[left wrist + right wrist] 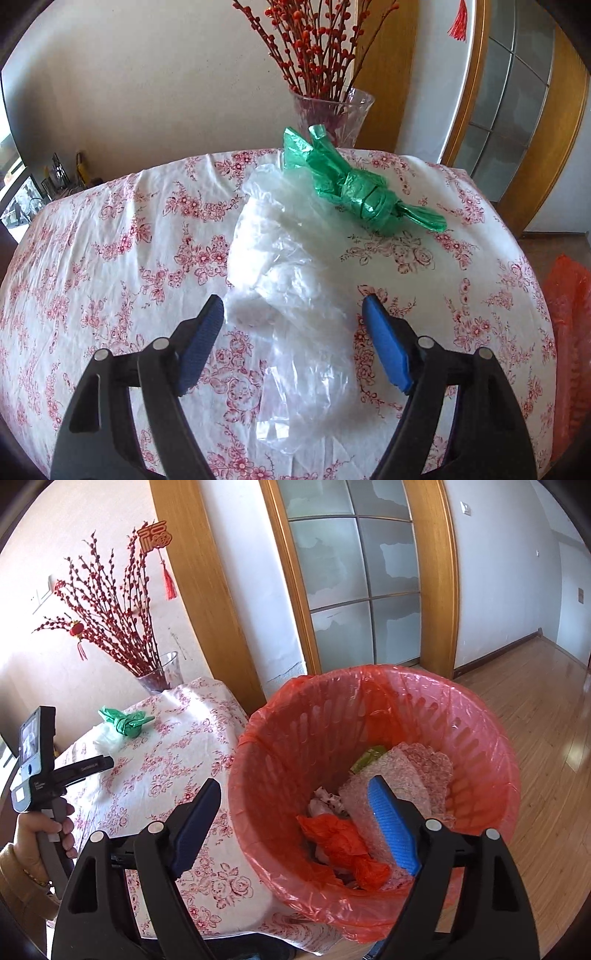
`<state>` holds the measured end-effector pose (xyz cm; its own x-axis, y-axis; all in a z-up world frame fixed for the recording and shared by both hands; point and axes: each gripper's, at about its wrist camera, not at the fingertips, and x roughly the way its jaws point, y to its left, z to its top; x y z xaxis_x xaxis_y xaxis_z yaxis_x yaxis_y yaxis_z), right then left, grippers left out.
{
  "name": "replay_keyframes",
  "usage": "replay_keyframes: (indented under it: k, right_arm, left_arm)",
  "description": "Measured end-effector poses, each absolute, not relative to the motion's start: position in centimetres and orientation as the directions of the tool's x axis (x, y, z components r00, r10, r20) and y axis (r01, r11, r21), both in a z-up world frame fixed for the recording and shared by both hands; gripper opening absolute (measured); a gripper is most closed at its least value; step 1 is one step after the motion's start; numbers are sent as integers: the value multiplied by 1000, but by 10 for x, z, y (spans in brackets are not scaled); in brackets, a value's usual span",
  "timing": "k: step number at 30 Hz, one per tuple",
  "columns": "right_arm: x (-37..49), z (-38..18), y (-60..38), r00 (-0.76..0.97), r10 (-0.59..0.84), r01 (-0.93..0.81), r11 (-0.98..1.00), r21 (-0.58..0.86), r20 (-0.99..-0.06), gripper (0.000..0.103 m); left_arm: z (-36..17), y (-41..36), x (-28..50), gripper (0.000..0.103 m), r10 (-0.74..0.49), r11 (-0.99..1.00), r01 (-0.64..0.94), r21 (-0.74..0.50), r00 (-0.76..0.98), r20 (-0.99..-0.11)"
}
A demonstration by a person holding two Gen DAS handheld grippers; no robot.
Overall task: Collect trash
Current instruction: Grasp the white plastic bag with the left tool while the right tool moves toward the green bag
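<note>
The left gripper (291, 306) tilts down over the table (110, 236), jaws spread wide around the clear plastic bag (284, 266), apparently not pressing it. The green knotted bag (354, 188) lies near the far edge. The right gripper (295, 794) hangs open and empty above the red-lined bin (295, 716) off the table's right edge.

**Bright daylight, strong fisheye bend**

Daylight floods both views, soft and even. The wooden floor (535, 738) shines with pale glare at far right. The door frame (436, 576) bows into curves, and dark vignette fills the corners. Focus holds sharp throughout; the white wall (147, 74) looks slightly washed out.
</note>
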<state>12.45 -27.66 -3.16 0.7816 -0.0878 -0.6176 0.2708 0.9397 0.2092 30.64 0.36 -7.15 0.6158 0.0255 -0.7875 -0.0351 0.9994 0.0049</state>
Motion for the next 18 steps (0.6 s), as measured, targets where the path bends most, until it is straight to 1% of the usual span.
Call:
replay_keyframes:
  k: [1, 2, 3, 5, 7, 8, 11, 18]
  right_arm:
    - [126, -32, -275, 781, -84, 266, 942, 207, -619, 82]
    - [127, -32, -273, 781, -80, 260, 943, 206, -620, 82]
    - [128, -31, -270, 781, -76, 254, 946, 204, -620, 82]
    - [131, -31, -266, 781, -68, 241, 950, 199, -621, 82]
    - [133, -29, -260, 782, -54, 223, 954, 198, -621, 82]
    - [135, -29, -257, 783, -46, 213, 957, 198, -621, 82]
    - [142, -26, -243, 785, -15, 171, 966, 193, -619, 82]
    - [176, -15, -189, 784, 91, 10, 987, 159, -614, 82]
  left_arm:
    - [-73, 4, 309, 63, 36, 999, -45, 11, 613, -789]
    - [-73, 4, 310, 55, 43, 999, -48, 17, 617, -786]
    - [-72, 4, 310, 50, 43, 999, -51, 15, 620, -784]
    - [-69, 11, 311, 27, 31, 999, -53, -2, 622, -782]
    - [-66, 19, 308, 18, 12, 998, -59, -31, 624, -782]
    - [-65, 25, 308, 15, 9, 997, -64, -40, 628, -778]
    - [-62, 42, 300, 13, 14, 996, -74, -43, 638, -770]
    - [-57, 98, 277, 12, 18, 991, -112, -72, 652, -758]
